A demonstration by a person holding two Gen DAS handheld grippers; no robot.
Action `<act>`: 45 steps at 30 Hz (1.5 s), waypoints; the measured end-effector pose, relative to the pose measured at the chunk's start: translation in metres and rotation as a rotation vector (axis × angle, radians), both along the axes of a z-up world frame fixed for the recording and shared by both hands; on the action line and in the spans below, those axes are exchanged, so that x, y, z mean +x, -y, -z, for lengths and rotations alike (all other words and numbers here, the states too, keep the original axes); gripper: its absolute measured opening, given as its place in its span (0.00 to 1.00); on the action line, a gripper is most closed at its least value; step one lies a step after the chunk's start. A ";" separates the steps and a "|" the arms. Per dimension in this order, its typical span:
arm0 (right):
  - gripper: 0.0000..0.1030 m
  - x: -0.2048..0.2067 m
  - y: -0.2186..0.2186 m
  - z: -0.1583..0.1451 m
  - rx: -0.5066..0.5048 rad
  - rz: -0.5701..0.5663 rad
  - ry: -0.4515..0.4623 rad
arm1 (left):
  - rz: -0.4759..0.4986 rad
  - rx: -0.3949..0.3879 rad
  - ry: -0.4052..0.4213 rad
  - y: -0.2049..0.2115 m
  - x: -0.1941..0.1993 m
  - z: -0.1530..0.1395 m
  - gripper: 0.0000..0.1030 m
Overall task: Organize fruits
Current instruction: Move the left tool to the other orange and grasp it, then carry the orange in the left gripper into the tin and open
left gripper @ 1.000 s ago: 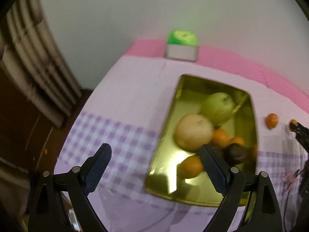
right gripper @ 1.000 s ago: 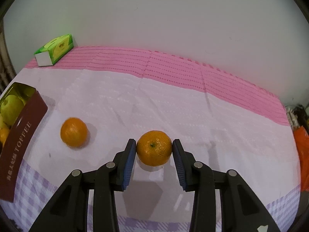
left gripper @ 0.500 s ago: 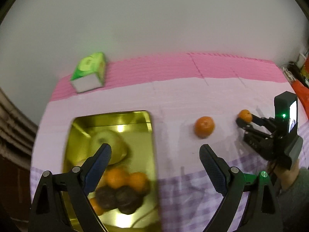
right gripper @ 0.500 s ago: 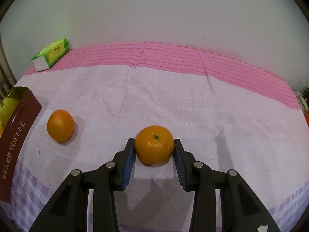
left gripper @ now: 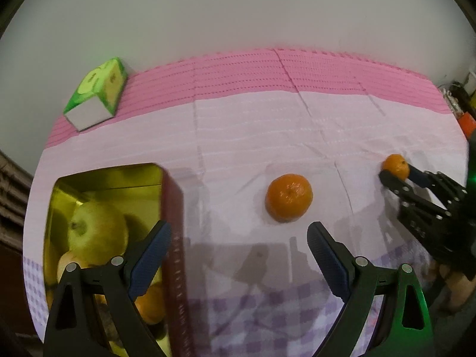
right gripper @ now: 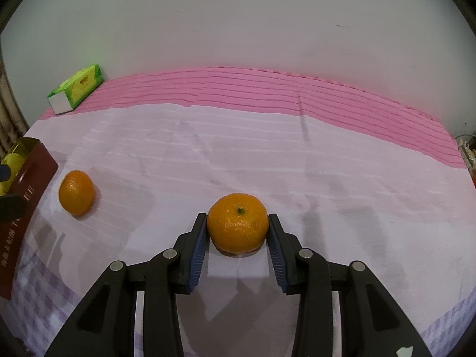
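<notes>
Orange rind: firm, slightly yielding, light; grip across the widest girth.
Right tongs [right gripper: 237,228]: clamped on mandarin [right gripper: 237,223].
Left tongs [left gripper: 238,238]: spread wide, empty, near loose mandarin [left gripper: 289,197].

"T…EE" on tin [right gripper: 28,178] side

Both wrist views look steeply down, close, sharing the loose mandarin [left gripper: 288,197] [right gripper: 76,192], tin [left gripper: 172,205] [right gripper: 28,190].

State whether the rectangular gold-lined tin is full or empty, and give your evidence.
Partly filled. The rectangular gold-lined tin holds a green apple and an orange fruit, with bare gold wall still showing at its far end.
</notes>
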State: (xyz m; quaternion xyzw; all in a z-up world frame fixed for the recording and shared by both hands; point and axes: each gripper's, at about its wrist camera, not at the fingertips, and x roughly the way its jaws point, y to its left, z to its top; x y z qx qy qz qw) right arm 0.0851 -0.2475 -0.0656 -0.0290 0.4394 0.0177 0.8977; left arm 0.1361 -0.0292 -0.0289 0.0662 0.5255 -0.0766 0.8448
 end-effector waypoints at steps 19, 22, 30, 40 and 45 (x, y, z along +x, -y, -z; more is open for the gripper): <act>0.38 -0.001 0.010 0.000 0.058 -0.002 0.003 | 0.061 -0.017 -0.039 0.032 0.037 0.033 0.65; 0.38 -0.001 0.011 0.000 0.060 -0.002 0.003 | 0.070 -0.022 -0.043 0.035 0.038 0.035 0.52; 0.38 -0.001 0.010 0.000 0.054 -0.002 0.002 | 0.072 -0.041 -0.053 0.034 0.035 0.036 0.42; 0.38 0.001 0.007 0.002 0.041 -0.002 0.000 | 0.059 -0.066 -0.059 0.024 0.020 0.030 0.42; 0.38 0.002 0.006 0.003 0.033 -0.003 0.000 | 0.050 -0.075 -0.064 0.023 0.008 0.027 0.42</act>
